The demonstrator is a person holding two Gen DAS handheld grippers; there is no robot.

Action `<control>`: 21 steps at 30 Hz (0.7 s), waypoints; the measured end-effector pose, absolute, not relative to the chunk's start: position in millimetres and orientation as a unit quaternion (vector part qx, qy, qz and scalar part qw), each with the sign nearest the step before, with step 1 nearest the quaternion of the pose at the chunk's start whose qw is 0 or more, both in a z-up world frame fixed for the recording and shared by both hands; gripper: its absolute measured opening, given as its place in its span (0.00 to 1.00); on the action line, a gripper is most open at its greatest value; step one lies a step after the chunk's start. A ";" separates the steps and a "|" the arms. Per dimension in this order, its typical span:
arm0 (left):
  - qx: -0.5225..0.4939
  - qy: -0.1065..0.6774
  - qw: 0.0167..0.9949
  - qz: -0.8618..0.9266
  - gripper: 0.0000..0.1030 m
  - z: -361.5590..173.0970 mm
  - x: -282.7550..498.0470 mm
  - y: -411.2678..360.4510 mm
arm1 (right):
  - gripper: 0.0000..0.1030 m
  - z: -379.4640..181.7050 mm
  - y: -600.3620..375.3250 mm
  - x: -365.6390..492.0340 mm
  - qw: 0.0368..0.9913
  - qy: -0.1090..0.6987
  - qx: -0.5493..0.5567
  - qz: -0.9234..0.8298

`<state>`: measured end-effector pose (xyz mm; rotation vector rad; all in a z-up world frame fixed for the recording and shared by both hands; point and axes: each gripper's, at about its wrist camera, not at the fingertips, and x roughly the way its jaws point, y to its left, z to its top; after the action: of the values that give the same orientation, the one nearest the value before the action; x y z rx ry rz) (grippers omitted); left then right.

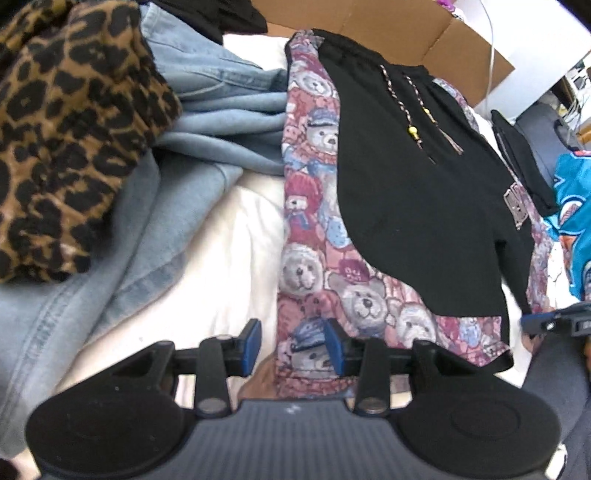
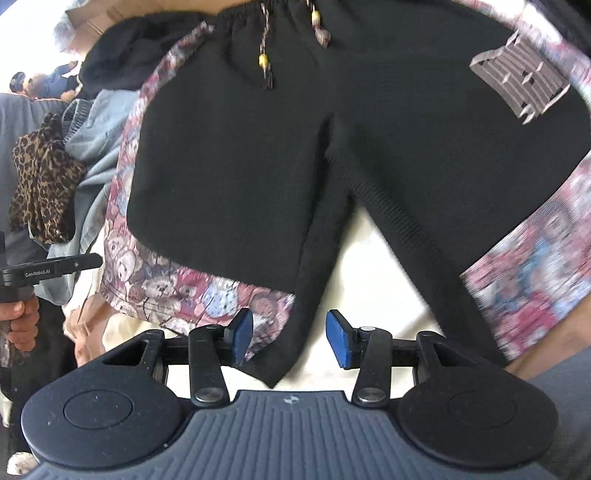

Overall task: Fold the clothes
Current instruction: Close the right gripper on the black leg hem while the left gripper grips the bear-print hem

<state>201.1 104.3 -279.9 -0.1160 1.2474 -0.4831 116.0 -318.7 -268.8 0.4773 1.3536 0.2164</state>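
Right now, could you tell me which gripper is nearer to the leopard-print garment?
Left. The left gripper hangs over the shorts' bear-print edge, nearest the leopard-print garment. The right gripper is over the inner leg hem, farther away.

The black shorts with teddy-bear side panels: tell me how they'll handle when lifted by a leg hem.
The shorts lie flat with soft creases, so probably floppy: they would drape. The knit looks thick, likely grippy rather than slippery. The beaded drawstrings will likely dangle.

White bedding (image 1: pixel 229 236) forms the work surface; a brown cardboard box (image 1: pixel 406 33) stands at twelve o'clock, brightly lit.
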 end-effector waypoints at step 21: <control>-0.072 0.570 0.777 -0.257 0.33 -287.2 197.5 114.2 | 0.00 -262.1 -335.0 105.8 0.740 0.609 0.273 0.084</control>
<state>197.5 114.2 -287.2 -0.1548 1.2328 -0.5563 105.8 -335.0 -262.1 0.5986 1.3369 0.1840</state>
